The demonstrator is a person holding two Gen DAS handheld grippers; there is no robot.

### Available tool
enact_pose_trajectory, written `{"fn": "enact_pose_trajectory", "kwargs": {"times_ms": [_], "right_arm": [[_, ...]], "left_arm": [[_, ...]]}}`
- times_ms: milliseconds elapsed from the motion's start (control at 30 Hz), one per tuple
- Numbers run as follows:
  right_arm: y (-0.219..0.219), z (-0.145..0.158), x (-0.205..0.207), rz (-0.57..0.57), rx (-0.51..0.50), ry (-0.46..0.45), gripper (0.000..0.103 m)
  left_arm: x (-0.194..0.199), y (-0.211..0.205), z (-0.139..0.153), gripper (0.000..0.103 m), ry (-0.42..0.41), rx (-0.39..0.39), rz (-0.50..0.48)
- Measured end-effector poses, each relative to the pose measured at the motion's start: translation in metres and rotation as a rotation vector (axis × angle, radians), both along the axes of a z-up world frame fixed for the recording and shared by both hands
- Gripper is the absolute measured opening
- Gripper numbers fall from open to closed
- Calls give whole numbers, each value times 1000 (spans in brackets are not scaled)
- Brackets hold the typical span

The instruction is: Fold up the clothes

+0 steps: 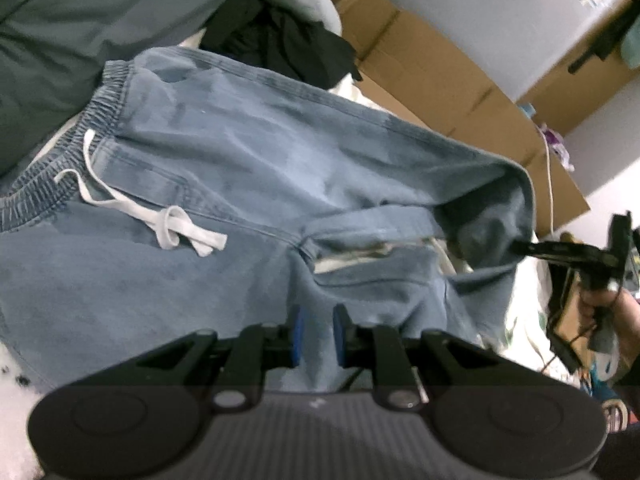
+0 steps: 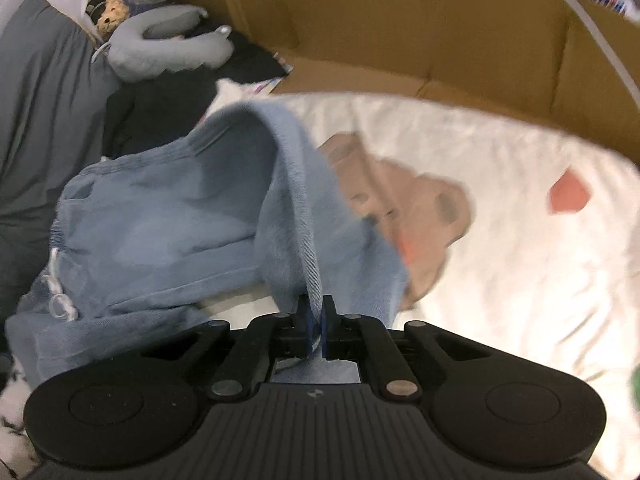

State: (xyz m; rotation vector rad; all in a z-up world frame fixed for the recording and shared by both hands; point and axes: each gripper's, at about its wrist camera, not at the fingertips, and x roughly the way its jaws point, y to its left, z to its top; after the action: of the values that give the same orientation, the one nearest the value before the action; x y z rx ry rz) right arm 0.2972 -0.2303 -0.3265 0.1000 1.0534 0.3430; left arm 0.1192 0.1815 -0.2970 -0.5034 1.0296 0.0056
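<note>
Light blue denim shorts (image 1: 240,152) with an elastic waistband and a white drawstring (image 1: 176,228) lie spread on the bed. My left gripper (image 1: 319,336) hovers low over the near leg, its blue pads a narrow gap apart; flat denim shows through the gap, nothing pinched. My right gripper (image 2: 316,320) is shut on the hem of the far leg of the shorts (image 2: 160,216) and holds it lifted off the sheet. In the left wrist view the right gripper (image 1: 520,246) pinches that raised leg opening from the right, with a person's hand (image 1: 600,304) behind it.
The bed has a white sheet (image 2: 500,240) with a brown bear print. Grey bedding (image 1: 48,40), black clothes (image 1: 280,44) and a grey neck pillow (image 2: 160,52) lie beyond the waistband. Cardboard boxes (image 2: 400,32) line the bed's far side.
</note>
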Motion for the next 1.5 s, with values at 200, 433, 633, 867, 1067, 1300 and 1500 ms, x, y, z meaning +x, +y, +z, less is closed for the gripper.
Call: {"fn": "enact_pose_trajectory", "kwargs": {"times_ms": [200,433,633,867,1067,1300,1500], "right_arm": [[-38,18,27,-44,-145,-59,2],[-76,-3,41,-177,-191,-14,31],[-69,3,10,-186,-209,-68,34],[-41,-25,-34,-94,-150,57,34],[-9,-59,-51,-31,-178,92,34],[12,-84,-45,-4,-252,78,42],[12,-98,-47,2,-313,76,29]], "left_arm": [[2,0,-5,16,12,10,4],[6,-2,-5,20,13,30,8],[6,-6,-7,20,14,33,8],[3,-2,-1,23,-15,38,34],[-4,7,5,25,-24,49,67],[-11,12,-1,26,12,45,91],[-4,12,-3,26,28,75,67]]}}
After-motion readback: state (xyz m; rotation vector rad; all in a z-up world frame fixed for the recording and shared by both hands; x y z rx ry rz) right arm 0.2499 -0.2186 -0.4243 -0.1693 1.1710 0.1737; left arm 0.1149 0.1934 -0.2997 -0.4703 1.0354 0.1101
